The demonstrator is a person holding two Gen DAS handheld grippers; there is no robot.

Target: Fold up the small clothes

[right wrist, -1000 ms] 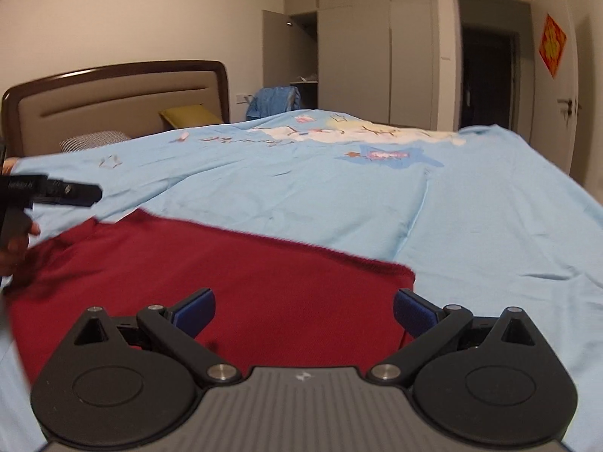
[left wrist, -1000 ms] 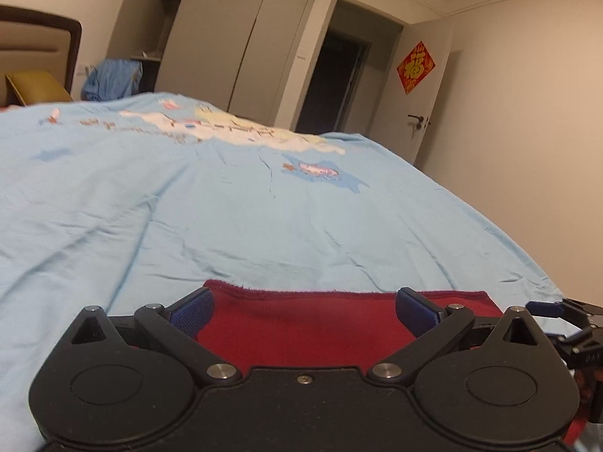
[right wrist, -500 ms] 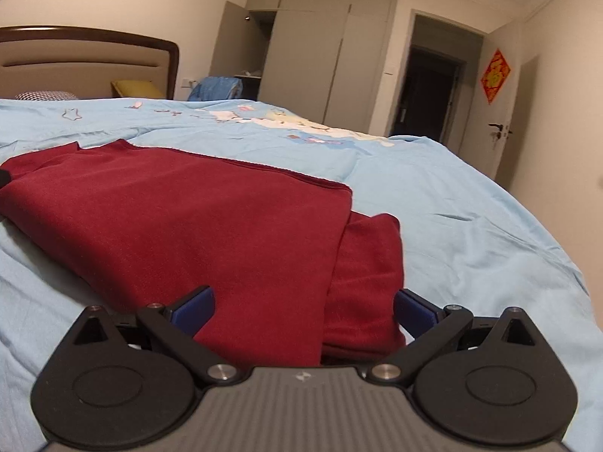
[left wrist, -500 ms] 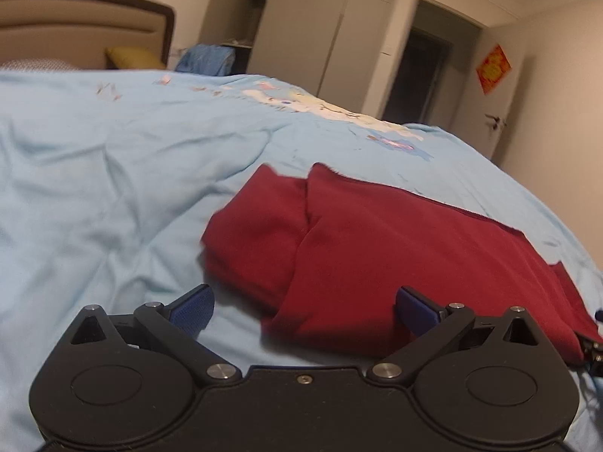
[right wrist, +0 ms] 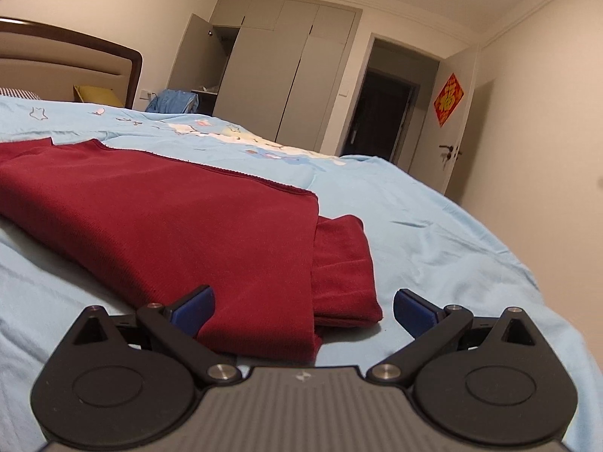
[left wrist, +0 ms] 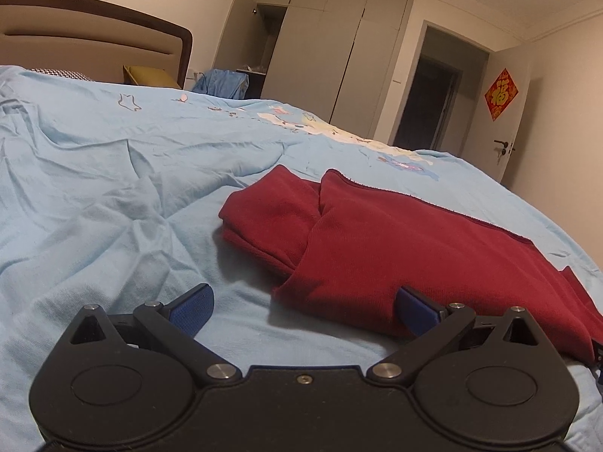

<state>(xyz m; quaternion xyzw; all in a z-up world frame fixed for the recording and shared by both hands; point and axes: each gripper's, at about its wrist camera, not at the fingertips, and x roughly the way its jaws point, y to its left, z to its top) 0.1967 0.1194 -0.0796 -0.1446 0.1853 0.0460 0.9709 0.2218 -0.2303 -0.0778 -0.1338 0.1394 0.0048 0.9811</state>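
Red garment (left wrist: 395, 241) lay on the bed (left wrist: 113, 196) near its foot edge, one fold made, ends protruding; further folds judged outstanding. Left gripper (left wrist: 303, 303) and right gripper (right wrist: 303, 307) stood apart, empty.

Blue-sheeted bed (left wrist: 113, 188), grey wardrobe (left wrist: 331, 56), open door (left wrist: 508, 113)

A red diamond paper (left wrist: 501, 93) on the open door (left wrist: 514, 113) bears the character 福.
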